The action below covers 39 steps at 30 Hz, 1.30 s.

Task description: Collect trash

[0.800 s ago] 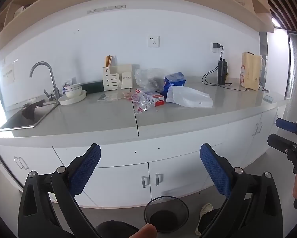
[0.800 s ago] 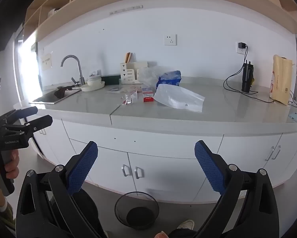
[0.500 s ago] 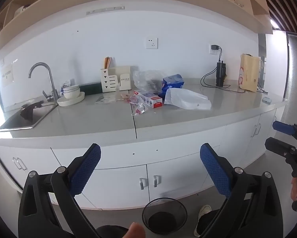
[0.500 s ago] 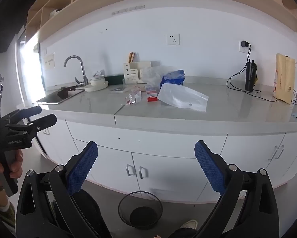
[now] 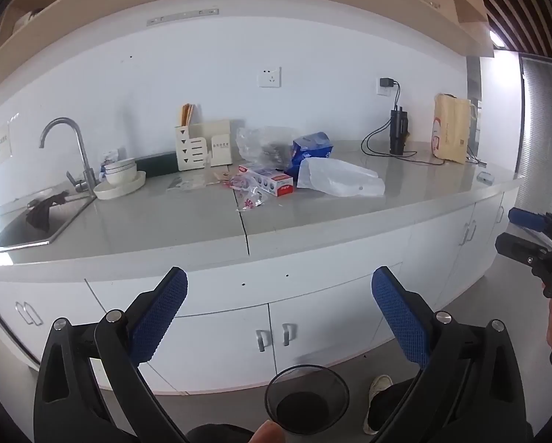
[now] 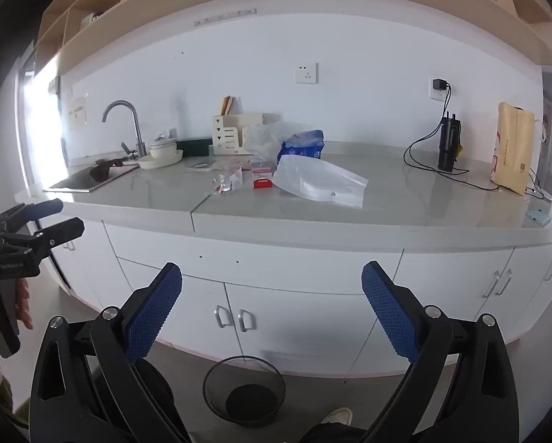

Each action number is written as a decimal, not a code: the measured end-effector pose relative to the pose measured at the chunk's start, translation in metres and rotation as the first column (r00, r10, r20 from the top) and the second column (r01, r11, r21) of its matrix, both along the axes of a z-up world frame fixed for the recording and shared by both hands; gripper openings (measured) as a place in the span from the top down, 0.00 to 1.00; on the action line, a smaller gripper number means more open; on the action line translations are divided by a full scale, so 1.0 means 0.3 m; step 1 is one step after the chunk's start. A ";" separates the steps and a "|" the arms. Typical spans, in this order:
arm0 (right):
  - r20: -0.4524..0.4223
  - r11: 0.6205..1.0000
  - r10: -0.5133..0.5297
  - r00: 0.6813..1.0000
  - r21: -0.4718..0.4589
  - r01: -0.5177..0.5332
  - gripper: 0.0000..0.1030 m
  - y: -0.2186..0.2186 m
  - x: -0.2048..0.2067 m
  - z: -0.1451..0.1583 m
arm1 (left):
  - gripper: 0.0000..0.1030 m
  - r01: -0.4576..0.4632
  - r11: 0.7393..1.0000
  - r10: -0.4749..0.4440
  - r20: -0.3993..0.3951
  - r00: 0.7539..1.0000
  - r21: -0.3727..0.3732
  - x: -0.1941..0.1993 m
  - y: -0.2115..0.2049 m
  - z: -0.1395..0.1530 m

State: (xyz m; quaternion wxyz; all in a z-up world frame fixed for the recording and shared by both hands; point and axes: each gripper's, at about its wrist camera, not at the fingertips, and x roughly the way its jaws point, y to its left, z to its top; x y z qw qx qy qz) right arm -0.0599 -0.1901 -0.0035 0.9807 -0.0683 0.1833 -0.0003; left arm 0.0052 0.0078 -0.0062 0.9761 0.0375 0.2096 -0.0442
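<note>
The trash sat mid-bench: a crumpled clear wrapper (image 5: pixel 252 199), a small red-and-white box (image 5: pixel 274 181), a flat white plastic bag (image 5: pixel 340 182) and a blue packet (image 5: pixel 311 149) behind it. Left of them was the sink (image 5: pixel 36 227), with stacked bowls (image 5: pixel 120 181) beside the tap. Below, on the floor, stood a round wire bin (image 5: pixel 307 398). The left gripper (image 5: pixel 276 306) and the right gripper (image 6: pixel 272 301) hung short of the bench (image 5: pixel 187 225), jaws spread wide, holding nothing.
</note>
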 end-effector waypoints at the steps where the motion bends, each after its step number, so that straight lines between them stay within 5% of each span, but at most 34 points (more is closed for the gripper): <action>1: 0.001 1.000 0.001 1.000 -0.002 -0.001 0.04 0.002 0.000 0.002 | 0.05 0.009 1.000 -0.009 0.013 1.000 0.011 -0.004 -0.009 -0.003; 7: 0.007 1.000 0.005 1.000 -0.011 -0.005 0.04 0.015 -0.007 0.002 | 0.05 -0.001 0.999 0.001 -0.015 1.000 0.037 0.001 -0.027 -0.025; 22: 0.011 1.000 0.008 1.000 -0.008 -0.008 0.04 0.012 -0.008 0.007 | 0.05 -0.023 0.994 0.022 -0.016 1.000 -0.102 0.000 0.061 -0.001; 39: 0.056 1.000 0.013 0.998 -0.006 -0.012 0.04 0.042 -0.037 0.044 | 0.05 -0.010 0.996 0.012 0.021 1.000 -0.084 -0.018 0.061 0.044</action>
